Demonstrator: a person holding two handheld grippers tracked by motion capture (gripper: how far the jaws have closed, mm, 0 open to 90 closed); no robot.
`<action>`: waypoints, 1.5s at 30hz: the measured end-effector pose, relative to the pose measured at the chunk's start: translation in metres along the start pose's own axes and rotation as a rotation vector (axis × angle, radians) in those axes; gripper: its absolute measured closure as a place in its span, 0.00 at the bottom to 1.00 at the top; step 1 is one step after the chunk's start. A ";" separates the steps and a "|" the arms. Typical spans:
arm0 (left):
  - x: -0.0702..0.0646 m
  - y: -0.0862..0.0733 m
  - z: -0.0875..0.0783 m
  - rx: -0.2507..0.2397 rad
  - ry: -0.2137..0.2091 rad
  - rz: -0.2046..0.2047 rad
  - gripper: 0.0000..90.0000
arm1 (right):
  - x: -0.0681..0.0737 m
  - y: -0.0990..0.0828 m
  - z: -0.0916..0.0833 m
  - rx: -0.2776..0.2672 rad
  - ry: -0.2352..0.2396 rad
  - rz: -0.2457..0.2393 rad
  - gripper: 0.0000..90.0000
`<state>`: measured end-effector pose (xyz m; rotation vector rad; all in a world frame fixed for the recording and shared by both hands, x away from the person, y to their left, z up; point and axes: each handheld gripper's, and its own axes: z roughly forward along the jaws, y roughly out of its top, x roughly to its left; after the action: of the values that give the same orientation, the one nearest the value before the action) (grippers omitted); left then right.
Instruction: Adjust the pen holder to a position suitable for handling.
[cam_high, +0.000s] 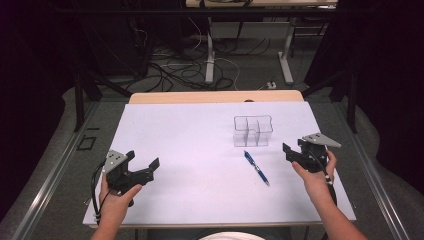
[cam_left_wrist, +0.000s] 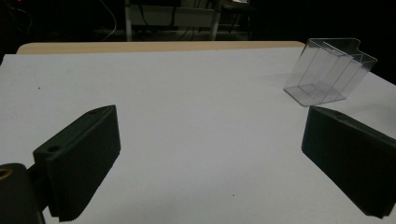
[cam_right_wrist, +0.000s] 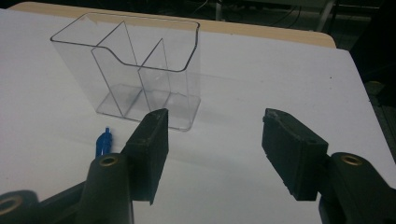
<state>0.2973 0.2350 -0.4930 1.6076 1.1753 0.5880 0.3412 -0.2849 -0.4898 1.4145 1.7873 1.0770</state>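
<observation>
Right now we see the blue pen (cam_high: 257, 168) lying flat on the white bench (cam_high: 190, 150), right of centre, its length slanting from the clear holder toward the near edge. The clear plastic holder (cam_high: 253, 131) stands upright just behind the pen, apart from it, with inner walls splitting it into compartments; it sits toward the far right corner. Our right gripper (cam_high: 290, 151) hovers near the right edge, just beside the pen, jaws partly apart with nothing between them. Our left gripper (cam_high: 145, 162) is well apart, by the near left corner, jaws spread wide and holding nothing. Between the two grippers the bench lies bare, with open room along the left and far edges.
</observation>
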 end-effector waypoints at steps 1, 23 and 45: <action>0.000 0.000 0.000 0.000 0.000 0.000 0.05 | -0.001 0.002 0.001 0.002 0.006 -0.005 0.47; 0.000 -0.002 0.003 0.026 0.002 0.004 0.08 | -0.009 0.046 0.045 0.072 0.087 -0.087 0.65; 0.013 -0.004 0.003 0.025 0.028 -0.055 0.10 | -0.011 0.042 0.103 0.116 0.120 -0.055 1.00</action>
<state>0.3033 0.2455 -0.5003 1.5877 1.2474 0.5642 0.4508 -0.2689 -0.5028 1.3846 1.9913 1.0651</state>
